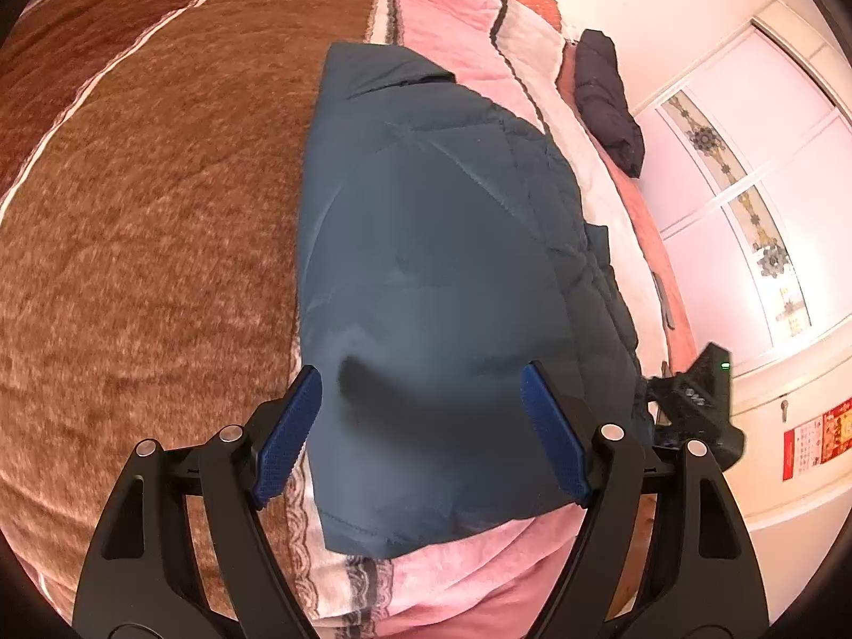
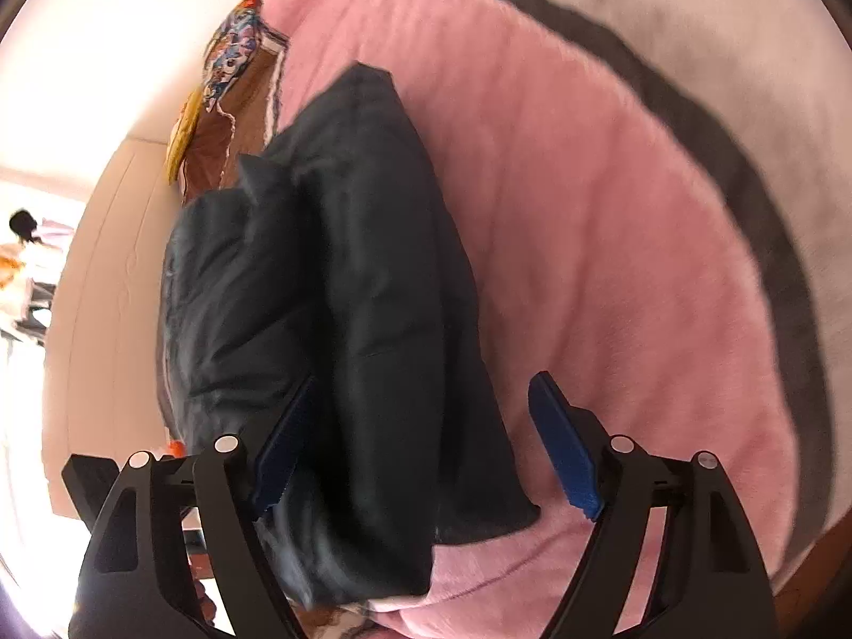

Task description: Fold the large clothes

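Jacket: we are looking at the dark blue padded jacket [image 1: 426,277] lying folded into a long, narrow bundle on the bed — we judge it is laid flat so the folds keep under their own weight.
Landmark: we are placing everything by that jacket; it is lying on the pink blanket [image 1: 468,575], with the brown fleece blanket [image 1: 149,245] just beside its long edge.
Left hand-held gripper: the left hand-held gripper [image 1: 420,436] is hovering over the jacket's near end with its blue pads [image 1: 290,431] spread wide and nothing between them — freeing the cloth, we judge, not taking it.
Right hand-held gripper: the right hand-held gripper [image 2: 426,442] is hanging over the jacket [image 2: 341,287] too, jaws apart, one pad against the dark fabric's outline, the other over bare pink blanket [image 2: 586,245]; we cannot tell whether that pad is touching.
Second bundle: another dark garment [image 1: 609,101] is resting well apart from the jacket, at the bed's far edge — probably set aside.
Stage: we are judging this fold close to done.
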Action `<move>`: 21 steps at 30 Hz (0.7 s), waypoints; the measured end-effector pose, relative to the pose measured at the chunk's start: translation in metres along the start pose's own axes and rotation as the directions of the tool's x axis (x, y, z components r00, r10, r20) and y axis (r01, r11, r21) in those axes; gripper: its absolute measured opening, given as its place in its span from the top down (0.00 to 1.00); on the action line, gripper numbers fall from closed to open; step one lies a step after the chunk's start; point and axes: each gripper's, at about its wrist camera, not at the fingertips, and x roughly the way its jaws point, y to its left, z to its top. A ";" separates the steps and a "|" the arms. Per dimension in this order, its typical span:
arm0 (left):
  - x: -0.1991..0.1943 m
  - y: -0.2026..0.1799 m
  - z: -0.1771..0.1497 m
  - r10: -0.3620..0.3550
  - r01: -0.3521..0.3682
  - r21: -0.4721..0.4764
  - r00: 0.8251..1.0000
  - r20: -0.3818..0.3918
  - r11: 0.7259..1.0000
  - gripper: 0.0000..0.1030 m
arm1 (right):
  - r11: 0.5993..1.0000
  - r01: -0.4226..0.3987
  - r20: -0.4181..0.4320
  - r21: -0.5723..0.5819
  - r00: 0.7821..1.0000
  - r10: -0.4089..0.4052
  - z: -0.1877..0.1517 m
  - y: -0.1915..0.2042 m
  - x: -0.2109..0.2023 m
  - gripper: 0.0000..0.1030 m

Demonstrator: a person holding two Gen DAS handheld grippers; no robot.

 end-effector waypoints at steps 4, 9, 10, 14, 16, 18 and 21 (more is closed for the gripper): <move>0.006 -0.002 0.008 -0.002 0.002 0.027 1.000 -0.005 1.000 0.23 | 0.998 -0.022 -0.036 0.055 0.999 0.024 -0.002 -0.014 0.016 0.24; 0.021 0.002 0.015 -0.010 0.010 0.019 1.000 -0.024 1.000 0.19 | 1.000 0.001 -0.044 -0.003 0.999 -0.001 -0.010 -0.007 0.029 0.24; 0.025 0.004 0.017 -0.011 0.011 0.015 1.000 -0.024 1.000 0.17 | 1.000 0.005 -0.044 -0.007 0.999 -0.005 -0.010 -0.006 0.030 0.24; 0.035 0.007 0.018 -0.011 0.011 0.018 1.000 -0.022 1.000 0.10 | 0.999 0.025 -0.042 -0.032 0.999 -0.026 -0.009 -0.002 0.033 0.26; 0.038 0.008 0.017 -0.005 0.005 0.031 1.000 -0.019 1.000 0.07 | 0.999 0.032 -0.037 -0.038 0.999 -0.034 -0.010 -0.002 0.034 0.27; 0.042 0.012 0.015 -0.007 0.008 0.022 1.000 -0.018 1.000 0.04 | 0.998 0.039 -0.028 -0.046 0.999 -0.041 -0.011 -0.001 0.035 0.27; 0.049 0.018 0.013 -0.028 0.027 -0.012 0.999 -0.030 1.000 0.04 | 0.997 0.049 -0.011 -0.055 0.999 -0.050 -0.013 0.001 0.036 0.28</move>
